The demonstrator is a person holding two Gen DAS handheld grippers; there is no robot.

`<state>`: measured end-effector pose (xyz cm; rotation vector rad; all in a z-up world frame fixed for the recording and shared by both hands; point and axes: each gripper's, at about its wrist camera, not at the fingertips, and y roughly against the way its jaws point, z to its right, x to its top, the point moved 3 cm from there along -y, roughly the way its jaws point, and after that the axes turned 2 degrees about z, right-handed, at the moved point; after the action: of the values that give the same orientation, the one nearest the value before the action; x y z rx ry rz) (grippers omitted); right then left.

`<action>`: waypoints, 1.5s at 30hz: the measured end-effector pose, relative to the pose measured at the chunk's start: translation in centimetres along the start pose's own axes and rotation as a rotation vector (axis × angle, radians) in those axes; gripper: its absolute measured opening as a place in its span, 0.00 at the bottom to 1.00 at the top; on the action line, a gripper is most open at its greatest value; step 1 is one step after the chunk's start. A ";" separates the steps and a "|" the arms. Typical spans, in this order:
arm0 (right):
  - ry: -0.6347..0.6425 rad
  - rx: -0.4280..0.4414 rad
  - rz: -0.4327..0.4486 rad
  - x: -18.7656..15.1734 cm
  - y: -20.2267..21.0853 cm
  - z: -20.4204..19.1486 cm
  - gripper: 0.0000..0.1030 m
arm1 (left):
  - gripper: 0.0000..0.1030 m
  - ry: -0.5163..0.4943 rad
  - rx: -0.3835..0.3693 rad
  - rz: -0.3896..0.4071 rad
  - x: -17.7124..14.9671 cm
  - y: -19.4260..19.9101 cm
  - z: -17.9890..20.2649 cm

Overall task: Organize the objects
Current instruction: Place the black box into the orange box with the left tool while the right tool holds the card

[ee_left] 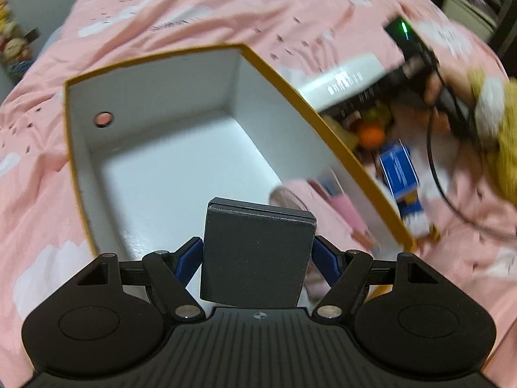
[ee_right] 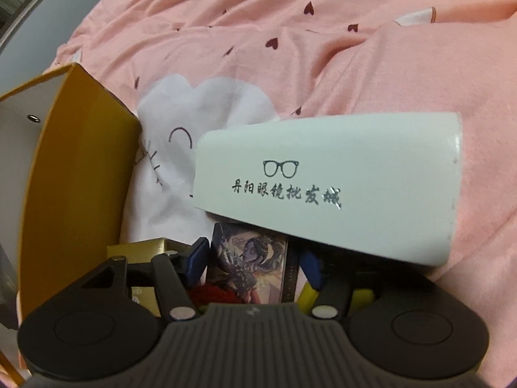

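Jaws of the left gripper clasp a dark grey block over the empty yellow box on the bed, ready for lowering and release, while the right gripper straddles an illustrated card, apparently unclenched, beneath a white glasses case.

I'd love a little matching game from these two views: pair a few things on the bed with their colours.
Things:
1. bedsheet
2. glasses case
3. storage box, outside
4. flat block between the left gripper's jaws

Colours:
A. dark grey
B. white with printed spectacles
C. pink with small hearts
D. mustard yellow

Pairs: 1-C, 2-B, 3-D, 4-A
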<state>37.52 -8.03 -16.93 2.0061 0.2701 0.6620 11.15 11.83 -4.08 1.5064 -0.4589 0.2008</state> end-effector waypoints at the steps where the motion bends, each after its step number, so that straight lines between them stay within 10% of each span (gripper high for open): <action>1: -0.001 0.003 0.006 -0.1 0.3 -0.1 0.59 | 0.82 -0.027 -0.005 -0.010 -0.2 -0.2 0.2; 7: -0.025 0.033 0.047 -0.5 3.6 -0.3 0.29 | 0.82 -0.160 -0.056 -0.022 -0.6 -0.9 1.1; 25: -0.019 0.056 0.053 -1.6 4.3 -1.2 0.28 | 0.89 -0.282 -0.203 -0.187 0.2 -4.5 1.3; 39: 0.058 0.013 0.118 -2.2 6.2 -3.5 0.23 | 0.93 0.259 -0.330 -0.119 0.3 -3.2 -2.5; 45: 0.130 -0.039 0.199 -2.1 8.4 -5.5 0.23 | 0.93 0.518 -0.270 -0.134 0.1 -3.8 -3.6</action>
<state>32.05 -9.16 -8.38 1.9708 0.1342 0.9185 13.42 15.15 -7.47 1.1584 0.0312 0.3947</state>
